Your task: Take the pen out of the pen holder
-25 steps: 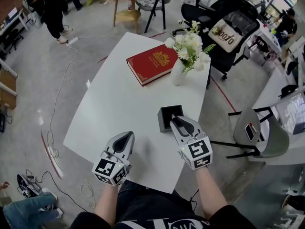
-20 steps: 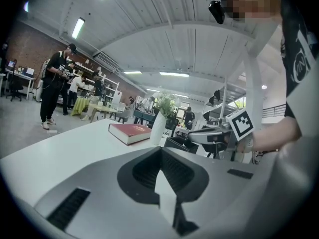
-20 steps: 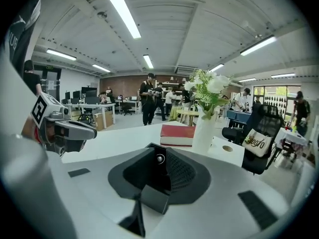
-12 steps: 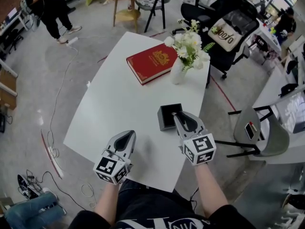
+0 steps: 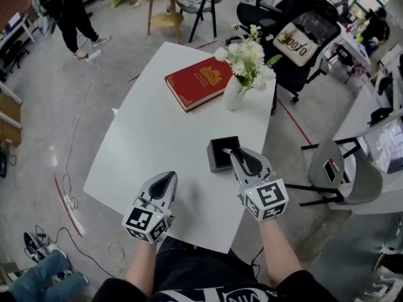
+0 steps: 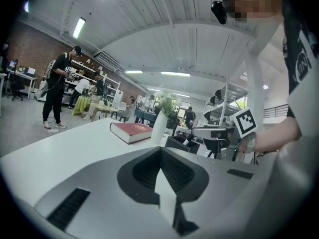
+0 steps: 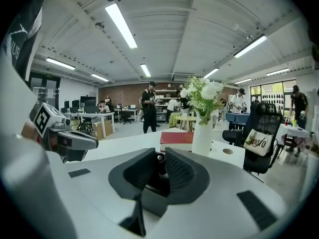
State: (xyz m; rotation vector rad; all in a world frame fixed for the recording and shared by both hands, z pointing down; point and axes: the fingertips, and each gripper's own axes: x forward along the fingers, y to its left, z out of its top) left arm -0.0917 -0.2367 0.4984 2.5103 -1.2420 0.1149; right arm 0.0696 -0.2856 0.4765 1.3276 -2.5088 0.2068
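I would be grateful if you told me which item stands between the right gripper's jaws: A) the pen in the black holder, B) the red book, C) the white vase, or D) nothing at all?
A: the right gripper view shows the pen upright between the jaws of the right gripper, which are closing round it and do not yet seem to clamp it, over the black pen holder.

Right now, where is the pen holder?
In the head view the black pen holder stands at the white table's right side, nearer than the vase, right at the tip of the right gripper, whose jaws are closing around its pen.
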